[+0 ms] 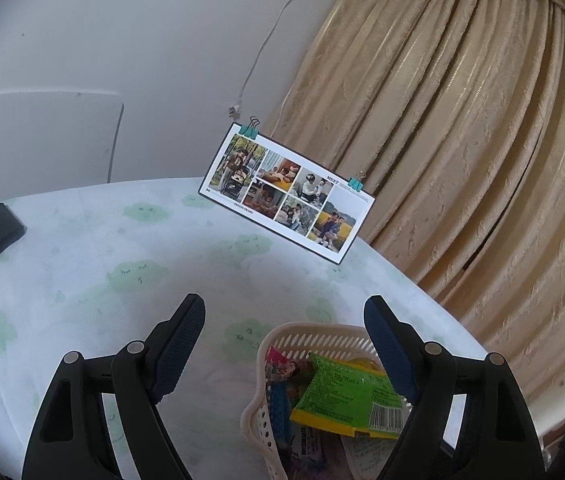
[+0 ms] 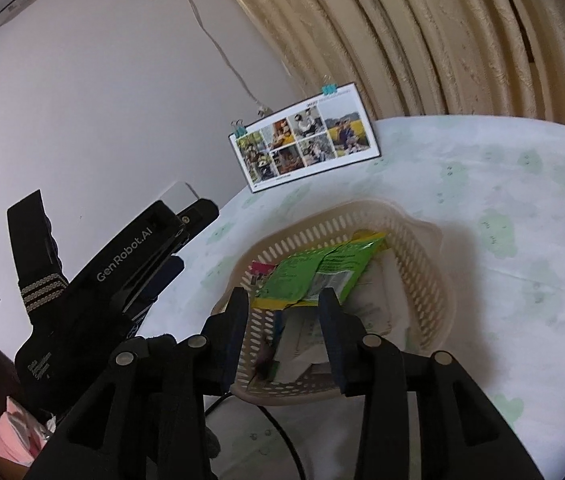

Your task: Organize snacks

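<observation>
- While both tongs hang above the tabletop (image 1: 82,248), the cream slotted basket (image 2: 422,280) sits on the cloud-print cloth near its edge, loaded with snack packets.
- Left tongs (image 1: 284,312): jaws spread wide, nothing between them; the right-hand pad overlaps the basket rim in the left wrist view, contact uncertain.
- Right tongs (image 2: 284,300): jaws at a narrower gap, apart, gripping nothing; tips are over the near rim of the basket.
- Green packet (image 2: 322,272) with yellow edge lies on top of the pile, tilted; a barcode shows at its corner in the left wrist view.
- Beneath it: a pink cartoon-print packet (image 1: 282,364) against the basket's left wall, and white printed packets (image 2: 378,300) lower down; exact count not readable.
- Photo collage card (image 1: 286,192), held by two teal binder clips, stands at the far edge of the tabletop, well apart from the basket.
- Beige curtain (image 1: 462,140) behind the card; white wall with a thin white cable (image 1: 270,36) running down it.
- In the right wrist view the left device's black body, lettered "GenRobot.AI", is to the left of the basket.
- Black cable (image 2: 282,436) runs on the tabletop just below the basket.
</observation>
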Action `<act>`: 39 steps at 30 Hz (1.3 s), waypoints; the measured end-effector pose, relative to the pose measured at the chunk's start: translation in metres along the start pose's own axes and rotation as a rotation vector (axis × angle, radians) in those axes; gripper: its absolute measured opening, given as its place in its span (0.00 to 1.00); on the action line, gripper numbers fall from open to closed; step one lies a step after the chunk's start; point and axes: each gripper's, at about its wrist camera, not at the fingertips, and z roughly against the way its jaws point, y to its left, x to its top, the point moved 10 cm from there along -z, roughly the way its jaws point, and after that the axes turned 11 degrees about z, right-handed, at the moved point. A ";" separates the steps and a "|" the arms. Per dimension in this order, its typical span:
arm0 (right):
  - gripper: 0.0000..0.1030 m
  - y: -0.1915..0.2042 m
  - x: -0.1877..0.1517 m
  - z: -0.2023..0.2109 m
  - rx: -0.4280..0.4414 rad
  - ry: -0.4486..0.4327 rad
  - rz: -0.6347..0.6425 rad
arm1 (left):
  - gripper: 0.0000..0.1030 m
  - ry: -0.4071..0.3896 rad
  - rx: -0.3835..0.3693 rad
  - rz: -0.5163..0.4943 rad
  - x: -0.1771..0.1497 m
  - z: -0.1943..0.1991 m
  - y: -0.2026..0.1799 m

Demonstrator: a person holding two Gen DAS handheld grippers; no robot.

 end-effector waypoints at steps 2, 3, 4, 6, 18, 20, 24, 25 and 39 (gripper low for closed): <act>0.35 -0.005 0.000 0.005 -0.024 -0.009 -0.001 | 0.80 0.001 0.002 -0.003 0.000 0.000 0.000; 0.35 -0.008 -0.001 0.007 -0.039 -0.013 -0.004 | 0.79 0.001 0.003 -0.005 -0.001 0.000 0.000; 0.35 -0.013 -0.002 0.009 -0.058 -0.018 -0.006 | 0.80 0.000 0.004 -0.007 -0.001 0.000 0.000; 0.35 -0.020 -0.004 0.014 -0.098 -0.028 -0.005 | 0.80 -0.001 0.008 -0.014 -0.002 0.000 0.000; 0.52 -0.041 -0.010 0.040 -0.205 -0.058 -0.018 | 0.80 -0.016 0.029 -0.063 -0.007 -0.003 -0.005; 0.57 -0.045 -0.012 0.040 -0.209 -0.054 -0.027 | 0.80 -0.020 0.037 -0.070 -0.007 -0.004 -0.005; 0.61 -0.052 -0.017 0.041 -0.217 -0.048 -0.040 | 0.80 -0.039 0.059 -0.072 -0.006 -0.004 -0.002; 0.63 -0.054 -0.019 0.041 -0.216 -0.048 -0.047 | 0.80 -0.042 0.067 -0.072 -0.006 -0.005 0.000; 0.85 -0.047 -0.033 0.040 -0.237 -0.024 0.009 | 0.92 -0.109 0.129 -0.294 0.005 0.033 0.009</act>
